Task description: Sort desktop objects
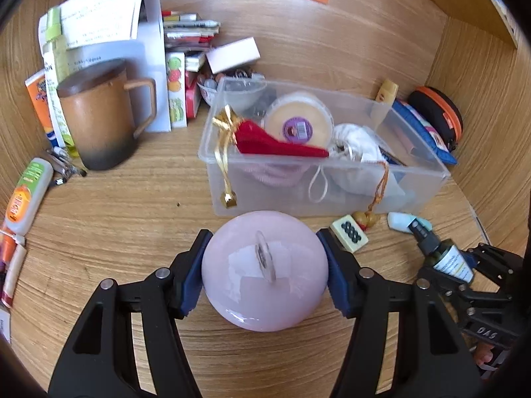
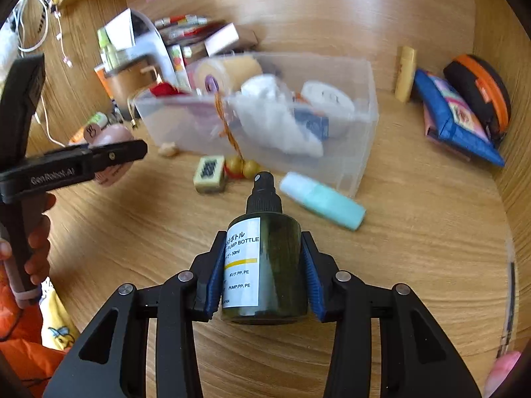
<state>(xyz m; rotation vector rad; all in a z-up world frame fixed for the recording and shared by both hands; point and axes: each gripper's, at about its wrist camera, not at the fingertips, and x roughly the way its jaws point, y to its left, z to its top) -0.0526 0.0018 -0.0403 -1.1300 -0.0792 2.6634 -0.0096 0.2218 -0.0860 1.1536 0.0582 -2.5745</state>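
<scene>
My left gripper (image 1: pixel 265 268) is shut on a round pink ball (image 1: pixel 264 272) with a clear tab on top, held just in front of the clear plastic bin (image 1: pixel 428 179); the same ball (image 2: pixel 113 139) shows in the right wrist view behind the left gripper (image 2: pixel 109 154). My right gripper (image 2: pixel 264 268) is shut on a dark green pump bottle (image 2: pixel 265 265) with a white label and black spray head, its blue pads pressing both sides. That bottle (image 1: pixel 448 258) also appears at the lower right of the left wrist view. The bin holds a red pouch (image 1: pixel 275 142), a round tub (image 1: pixel 298 122) and white cloth (image 1: pixel 358 152).
A mahjong tile (image 1: pixel 350 235), gold beads (image 2: pixel 242 167) and a teal tube (image 2: pixel 323 200) lie in front of the bin. A brown lidded mug (image 1: pixel 99 112), papers and tubes crowd the left. Blue pouch (image 2: pixel 454 116) and black-orange case (image 2: pixel 478 93) sit at right. Wooden walls enclose the desk.
</scene>
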